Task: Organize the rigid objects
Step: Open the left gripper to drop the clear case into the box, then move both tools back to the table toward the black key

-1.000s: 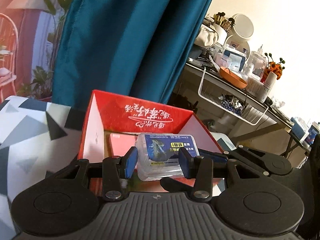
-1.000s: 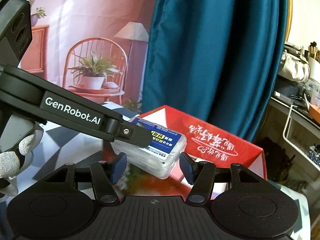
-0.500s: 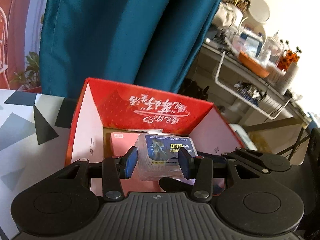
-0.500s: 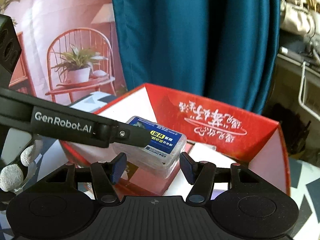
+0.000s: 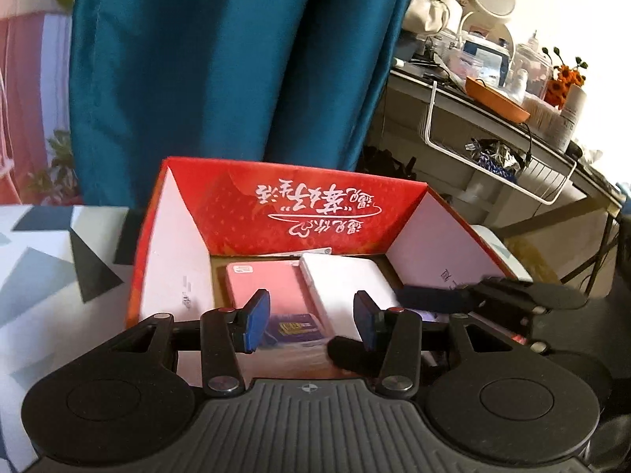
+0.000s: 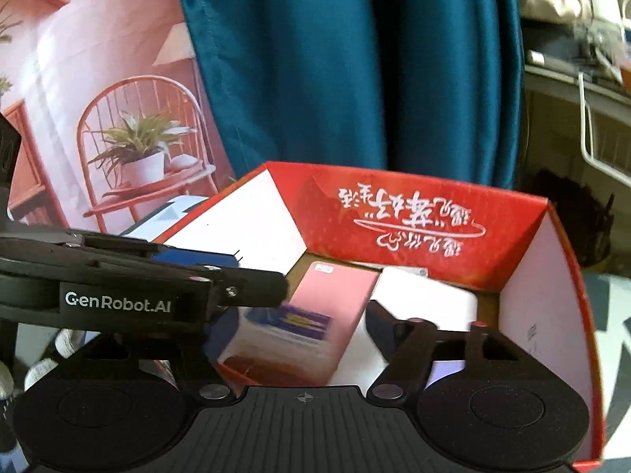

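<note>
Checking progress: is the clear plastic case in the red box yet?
In. The clear plastic case lies blurred atop the pink box, inside the red box.

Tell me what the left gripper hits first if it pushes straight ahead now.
Probably the clear case lying between the left gripper fingers on the pink box inside the red box; depth is unclear.

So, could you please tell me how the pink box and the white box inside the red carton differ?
The pink box lies nearer the red carton's left wall; the white box lies beside it, toward the right wall. The pink box has a small label at its far corner, while the white box's top looks plain. A clear case with a blue label rests on the pink box's near end, not on the white one. Both lie flat, side by side.
</note>
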{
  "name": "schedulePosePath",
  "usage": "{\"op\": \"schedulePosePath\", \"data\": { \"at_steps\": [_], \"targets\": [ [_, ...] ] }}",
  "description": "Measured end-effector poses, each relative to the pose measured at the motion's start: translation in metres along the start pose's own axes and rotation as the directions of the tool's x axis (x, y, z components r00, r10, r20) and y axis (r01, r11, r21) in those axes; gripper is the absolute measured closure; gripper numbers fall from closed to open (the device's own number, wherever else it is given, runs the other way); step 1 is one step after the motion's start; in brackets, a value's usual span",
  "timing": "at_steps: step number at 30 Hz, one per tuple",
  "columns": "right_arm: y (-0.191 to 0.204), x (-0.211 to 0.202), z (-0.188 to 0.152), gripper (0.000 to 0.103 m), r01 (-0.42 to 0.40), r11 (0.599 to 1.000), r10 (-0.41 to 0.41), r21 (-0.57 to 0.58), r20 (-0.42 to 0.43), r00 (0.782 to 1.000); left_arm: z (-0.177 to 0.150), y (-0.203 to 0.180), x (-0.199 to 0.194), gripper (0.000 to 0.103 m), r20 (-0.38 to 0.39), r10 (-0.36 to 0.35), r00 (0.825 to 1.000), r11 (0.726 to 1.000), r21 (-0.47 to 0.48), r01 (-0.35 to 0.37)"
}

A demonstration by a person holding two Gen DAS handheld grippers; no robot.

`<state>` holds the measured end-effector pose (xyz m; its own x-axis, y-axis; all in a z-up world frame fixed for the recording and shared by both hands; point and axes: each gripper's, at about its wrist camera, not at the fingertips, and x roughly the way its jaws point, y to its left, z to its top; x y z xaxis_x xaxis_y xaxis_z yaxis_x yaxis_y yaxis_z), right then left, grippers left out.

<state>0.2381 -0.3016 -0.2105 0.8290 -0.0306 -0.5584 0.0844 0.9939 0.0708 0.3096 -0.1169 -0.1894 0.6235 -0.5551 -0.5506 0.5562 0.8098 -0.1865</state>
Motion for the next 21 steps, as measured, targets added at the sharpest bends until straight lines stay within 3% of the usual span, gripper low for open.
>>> {"op": "schedulePosePath", "data": {
  "at_steps": [2,5,9,15,21],
  "targets": [
    [0.001,-0.007,-0.002,0.028,0.021,1.0,-0.021,-0.006,0.019,1.0,-0.002,0.001,-0.009,0.046,0.019,-0.003,1.0,1.0,0.005,0.003],
    [0.001,-0.02,-0.007,0.0,0.053,0.999,-0.053,0.012,0.057,0.997,-0.005,-0.002,-0.024,0.032,0.044,0.007,0.999,0.999,0.031,-0.009],
    [0.006,-0.038,-0.019,0.001,0.082,0.997,-0.082,0.001,0.096,0.992,-0.011,-0.01,-0.047,0.009,0.075,0.03,0.997,0.995,0.094,-0.037],
    [0.01,-0.067,-0.037,0.0,0.124,0.992,-0.125,0.017,0.148,0.981,-0.024,-0.017,-0.073,0.0,0.091,0.06,0.994,0.992,0.104,-0.07],
    [0.015,-0.093,-0.058,0.0,0.137,0.989,-0.146,0.055,0.2,0.969,-0.041,-0.018,-0.096,0.0,0.107,0.092,0.99,0.992,0.077,-0.1]
  ]
}}
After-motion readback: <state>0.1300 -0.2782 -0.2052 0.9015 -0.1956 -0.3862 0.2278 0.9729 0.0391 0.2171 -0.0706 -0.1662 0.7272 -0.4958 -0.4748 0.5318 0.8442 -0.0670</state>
